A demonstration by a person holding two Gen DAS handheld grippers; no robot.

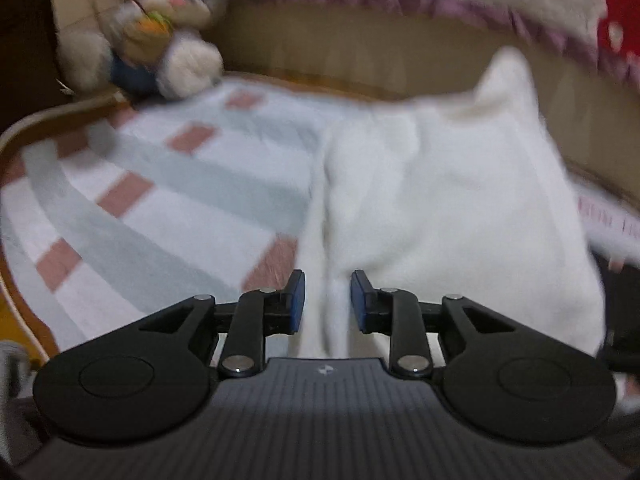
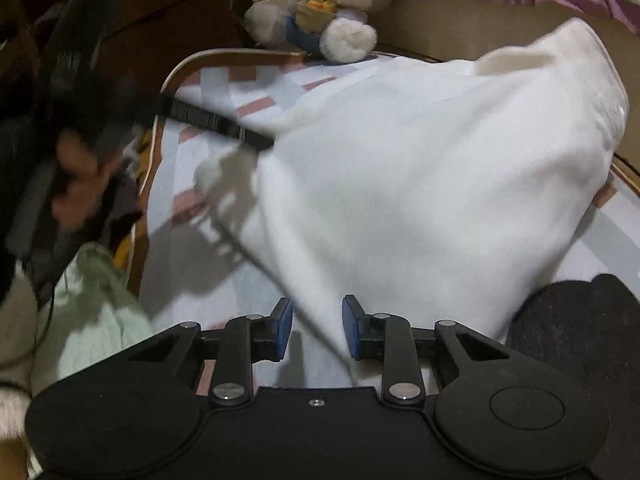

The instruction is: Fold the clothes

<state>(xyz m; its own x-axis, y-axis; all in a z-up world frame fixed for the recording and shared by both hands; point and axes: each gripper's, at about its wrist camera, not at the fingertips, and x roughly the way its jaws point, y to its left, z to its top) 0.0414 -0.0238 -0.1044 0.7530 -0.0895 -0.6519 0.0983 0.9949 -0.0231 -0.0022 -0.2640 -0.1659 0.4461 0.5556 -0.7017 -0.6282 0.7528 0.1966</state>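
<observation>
Through your left wrist camera, your left gripper (image 1: 328,300) has its jaws a narrow gap apart, with a fold of the white garment (image 1: 440,208) running between the blue pads (image 1: 298,300) without visibly being pinched; the garment lies on the striped cloth (image 1: 160,200) covering the counter (image 1: 8,136), and a plush rabbit (image 1: 160,28) sits at the far corner. Through your right wrist camera, your right gripper (image 2: 316,330) likewise stands partly open, the white garment's near edge (image 2: 332,344) passing between its pads untouched, while the left gripper (image 2: 224,126) reaches in to the garment's left edge and a dark fabric (image 2: 580,340) lies at the right.
</observation>
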